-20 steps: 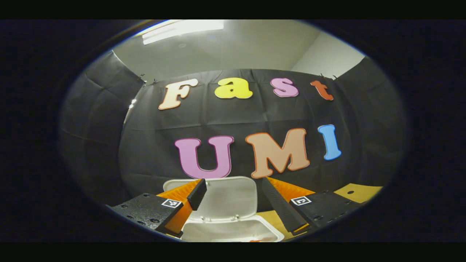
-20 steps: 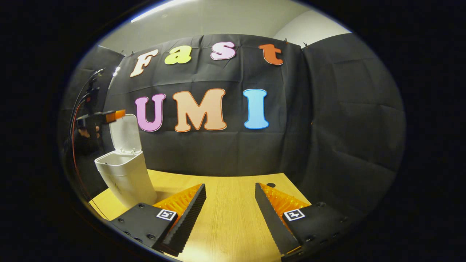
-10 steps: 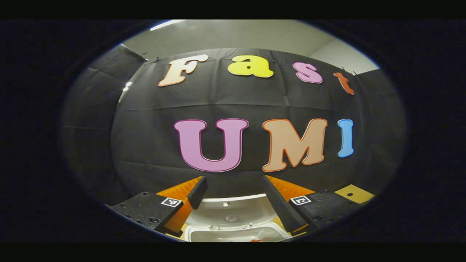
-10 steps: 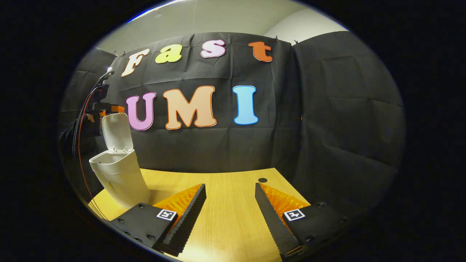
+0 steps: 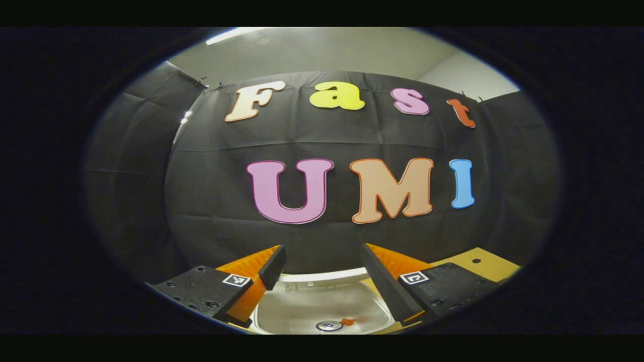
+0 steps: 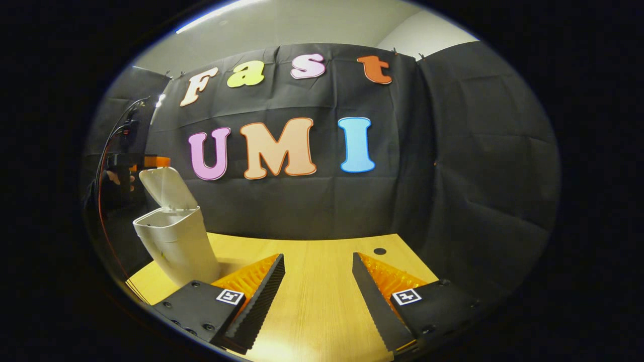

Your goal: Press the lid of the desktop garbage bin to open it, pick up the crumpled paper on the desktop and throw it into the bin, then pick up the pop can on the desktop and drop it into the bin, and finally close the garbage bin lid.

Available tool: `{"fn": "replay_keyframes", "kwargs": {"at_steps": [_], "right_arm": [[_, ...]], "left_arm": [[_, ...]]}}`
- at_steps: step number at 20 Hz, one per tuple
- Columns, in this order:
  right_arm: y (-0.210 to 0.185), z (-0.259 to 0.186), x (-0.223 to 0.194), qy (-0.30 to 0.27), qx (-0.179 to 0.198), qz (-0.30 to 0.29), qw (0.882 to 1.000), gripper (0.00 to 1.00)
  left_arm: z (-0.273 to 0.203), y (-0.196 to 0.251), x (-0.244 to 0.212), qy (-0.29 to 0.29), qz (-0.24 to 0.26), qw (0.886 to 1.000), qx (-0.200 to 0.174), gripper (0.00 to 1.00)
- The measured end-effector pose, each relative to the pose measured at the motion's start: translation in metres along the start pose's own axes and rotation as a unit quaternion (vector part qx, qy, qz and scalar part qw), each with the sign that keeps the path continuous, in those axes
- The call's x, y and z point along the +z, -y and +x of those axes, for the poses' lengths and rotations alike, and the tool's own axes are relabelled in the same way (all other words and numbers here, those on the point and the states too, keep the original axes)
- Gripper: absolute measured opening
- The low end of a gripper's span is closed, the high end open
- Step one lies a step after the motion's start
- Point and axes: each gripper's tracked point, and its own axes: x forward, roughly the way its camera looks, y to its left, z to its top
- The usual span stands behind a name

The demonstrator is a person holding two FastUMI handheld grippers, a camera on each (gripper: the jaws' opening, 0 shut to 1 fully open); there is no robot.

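Note:
The white desktop bin (image 6: 176,246) stands at the table's far left in the right gripper view. Its lid (image 6: 166,188) leans half-way over the opening. My left gripper (image 6: 151,161) sits against the lid's raised edge, held by a hand (image 6: 118,178). In the left gripper view, my left gripper (image 5: 322,249) is open, with the lid's edge (image 5: 322,275) just below its fingers. Under that, a round can top (image 5: 329,326) and an orange bit show inside the white bin. My right gripper (image 6: 318,256) is open above the wooden table (image 6: 312,301), holding nothing.
Black cloth walls close the booth behind and to the right. A small round hole (image 6: 380,251) marks the table's far right corner. Cables (image 6: 103,166) hang beside the left gripper. A corner of the table (image 5: 478,264) lies right of the bin.
The lid has tipped from upright to leaning over the bin's opening, with my left gripper following its top edge. My right gripper has stayed open, its view shifting only slightly.

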Motion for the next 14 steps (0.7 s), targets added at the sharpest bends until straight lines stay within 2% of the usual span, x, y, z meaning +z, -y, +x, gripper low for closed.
{"fn": "replay_keyframes", "kwargs": {"at_steps": [3, 9, 10, 11, 14], "right_arm": [[-0.011, 0.004, 0.003, 0.000, 0.017, -0.014, 1.000, 0.91], [-0.036, 0.007, -0.011, -0.022, 0.049, -0.035, 0.998, 0.91], [-0.039, 0.004, -0.007, -0.018, 0.051, -0.039, 0.998, 0.96], [-0.041, 0.003, -0.004, -0.014, 0.050, -0.044, 0.998, 0.91], [-0.043, 0.003, 0.010, 0.014, 0.039, -0.064, 0.997, 0.91]], "left_arm": [[-0.022, 0.005, -0.032, -0.014, 0.001, 1.000, 0.004, 0.92], [-0.038, 0.006, -0.098, -0.060, -0.007, 0.998, 0.011, 0.94], [-0.039, 0.007, -0.102, -0.054, 0.000, 0.998, 0.012, 0.93], [-0.040, 0.008, -0.105, -0.050, 0.011, 0.999, 0.015, 0.93], [-0.042, 0.007, -0.117, -0.051, 0.044, 0.997, 0.023, 0.93]]}}
